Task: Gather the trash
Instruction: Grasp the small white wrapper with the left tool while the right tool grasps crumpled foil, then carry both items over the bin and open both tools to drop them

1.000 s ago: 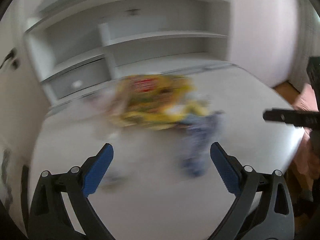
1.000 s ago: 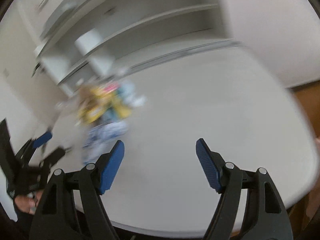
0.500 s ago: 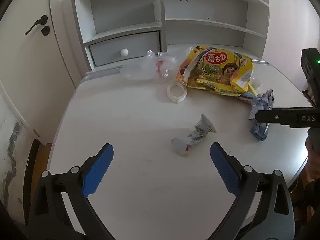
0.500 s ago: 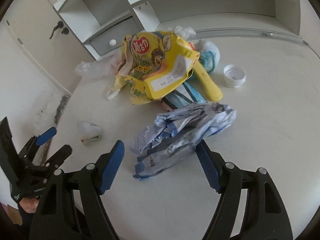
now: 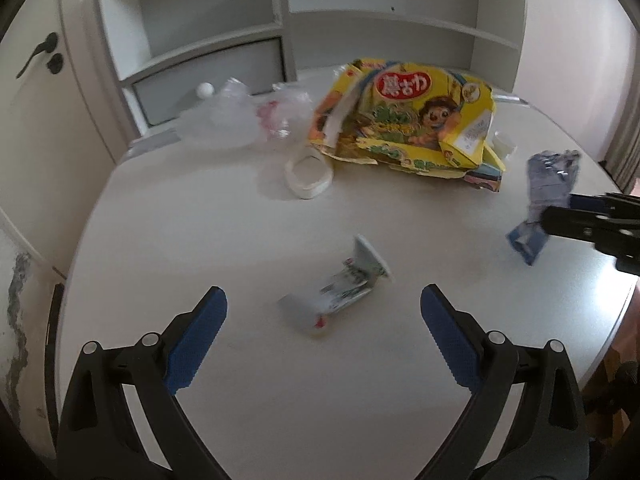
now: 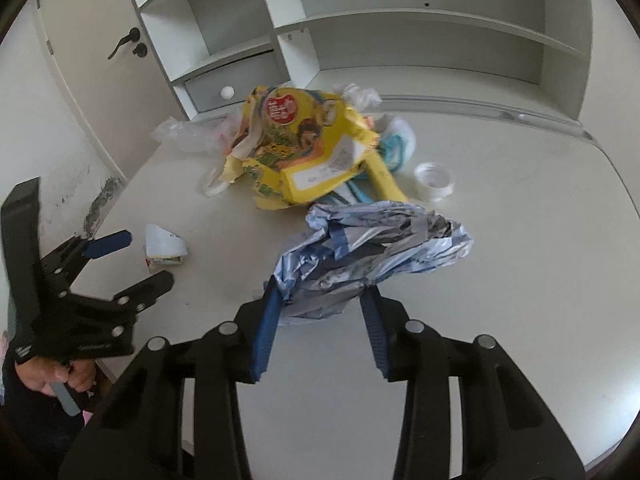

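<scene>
Trash lies on a white round table (image 5: 280,400). My left gripper (image 5: 324,336) is open, just short of a small crumpled white wrapper (image 5: 340,288), which also shows in the right wrist view (image 6: 164,246). My right gripper (image 6: 320,320) is shut on a crumpled blue-and-silver foil bag (image 6: 372,248); the bag also shows in the left wrist view (image 5: 548,196). A torn yellow snack bag (image 5: 404,116) lies further back, and shows in the right wrist view (image 6: 304,140).
Clear plastic bags (image 5: 236,120) and a white tape ring (image 5: 308,172) lie behind the wrapper. A small white cup (image 6: 434,180) stands right of the yellow bag. White shelves with a grey drawer (image 5: 208,76) stand at the back; a door (image 5: 36,60) at left.
My right gripper has closed on the foil bag, which now sits between its fingers. My left gripper has moved closer to the white wrapper and stays open.
</scene>
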Motion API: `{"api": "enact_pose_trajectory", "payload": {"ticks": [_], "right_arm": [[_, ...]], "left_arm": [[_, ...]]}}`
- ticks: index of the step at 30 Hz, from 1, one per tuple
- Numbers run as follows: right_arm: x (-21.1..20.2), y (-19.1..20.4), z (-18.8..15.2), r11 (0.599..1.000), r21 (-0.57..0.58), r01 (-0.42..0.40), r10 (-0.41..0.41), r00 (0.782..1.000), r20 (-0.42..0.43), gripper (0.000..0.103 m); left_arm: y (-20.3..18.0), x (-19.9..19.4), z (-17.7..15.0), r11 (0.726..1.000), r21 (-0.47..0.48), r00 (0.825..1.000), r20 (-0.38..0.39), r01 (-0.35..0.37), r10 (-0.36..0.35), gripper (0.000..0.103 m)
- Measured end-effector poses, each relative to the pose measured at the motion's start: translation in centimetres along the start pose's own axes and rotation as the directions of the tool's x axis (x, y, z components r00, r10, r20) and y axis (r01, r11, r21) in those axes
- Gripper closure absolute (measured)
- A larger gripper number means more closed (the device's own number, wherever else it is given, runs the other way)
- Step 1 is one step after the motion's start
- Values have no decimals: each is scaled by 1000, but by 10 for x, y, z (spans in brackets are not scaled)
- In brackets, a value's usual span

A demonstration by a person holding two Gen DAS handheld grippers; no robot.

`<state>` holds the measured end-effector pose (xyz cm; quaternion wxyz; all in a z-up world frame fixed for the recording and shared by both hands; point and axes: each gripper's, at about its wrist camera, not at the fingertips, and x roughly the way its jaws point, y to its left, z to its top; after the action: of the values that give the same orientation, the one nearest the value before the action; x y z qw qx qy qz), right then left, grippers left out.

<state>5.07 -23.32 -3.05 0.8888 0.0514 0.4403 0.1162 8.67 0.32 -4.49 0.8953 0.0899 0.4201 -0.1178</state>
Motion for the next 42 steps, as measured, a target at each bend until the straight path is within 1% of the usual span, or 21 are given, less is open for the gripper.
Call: {"api": "enact_pose_trajectory", "payload": {"ticks": [4, 5, 6, 8, 9, 11, 15, 17, 20, 24, 26, 27, 29, 30, 31, 32, 34, 37, 39, 41, 42], "right_arm": [[-13, -18, -8, 999, 25, 27, -27, 1000, 4, 63], [-15, -21, -9, 999, 32, 33, -33, 999, 7, 63], [-17, -24, -10, 998, 40, 40, -40, 999, 11, 63], [-24, -35, -13, 996, 62, 57, -59, 998, 21, 63], [-26, -40, -14, 995, 72, 63, -65, 998, 24, 63], [-34, -52, -17, 992, 95, 83, -87, 996, 34, 63], [-57, -88, -26, 977, 168, 133, -145, 988, 59, 63], [-73, -112, -34, 960, 221, 172, -192, 979, 73, 63], [-100, -151, -53, 923, 309, 228, -265, 960, 85, 63], [-140, -200, -84, 854, 411, 320, -386, 918, 87, 63], [-162, -227, -106, 802, 471, 368, -450, 890, 71, 63], [-170, -238, -116, 776, 496, 390, -480, 875, 63, 63], [-189, -260, -140, 717, 543, 437, -539, 842, 33, 63], [-198, -272, -152, 688, 566, 454, -560, 828, 16, 63], [-204, -281, -161, 668, 582, 464, -574, 819, 5, 63], [-211, -292, -174, 639, 600, 481, -592, 805, -15, 63], [-219, -312, -196, 590, 632, 502, -612, 789, -56, 63], [-222, -343, -234, 523, 674, 521, -615, 779, -125, 63], [-215, -360, -256, 494, 687, 533, -598, 782, -176, 63], [-205, -374, -275, 477, 695, 538, -572, 790, -220, 63], [-200, -379, -281, 467, 698, 543, -564, 791, -238, 63]], "left_arm": [[-3, 14, 7, 1000, -14, 999, -48, -12, 12, 11], [-3, 15, 8, 1000, -22, 998, -58, -21, 19, 20], [-4, 14, 11, 999, -32, 998, -61, -5, 3, 39], [-14, 13, 17, 1000, -7, 998, -68, 2, -2, 61], [-18, 13, 18, 1000, 0, 998, -63, -6, 6, 66], [-28, 11, 20, 1000, 6, 999, -52, 4, -4, 71], [-68, 2, 29, 995, 59, 997, -25, 80, -79, 74], [-90, -4, 33, 989, 93, 993, -5, 114, -114, 74], [-135, -17, 40, 969, 168, 982, 13, 183, -188, 74], [-203, -32, 46, 919, 267, 951, 21, 291, -307, 74], [-239, -37, 44, 884, 316, 931, 6, 344, -364, 75], [-266, -41, 43, 855, 343, 912, -9, 388, -410, 75], [-299, -47, 39, 818, 375, 886, -25, 437, -462, 75], [-328, -52, 34, 781, 408, 865, -43, 472, -500, 75], [-344, -54, 31, 759, 426, 852, -55, 491, -520, 76], [-369, -59, 26, 724, 455, 832, -74, 519, -550, 76], [-405, -65, 17, 671, 493, 804, -105, 554, -586, 77], [-452, -67, 4, 594, 520, 754, -162, 614, -637, 78], [-485, -64, -9, 559, 541, 740, -195, 629, -644, 78], [-503, -56, -15, 535, 554, 729, -212, 638, -650, 78], [-518, -49, -23, 528, 561, 732, -229, 638, -641, 78]]}}
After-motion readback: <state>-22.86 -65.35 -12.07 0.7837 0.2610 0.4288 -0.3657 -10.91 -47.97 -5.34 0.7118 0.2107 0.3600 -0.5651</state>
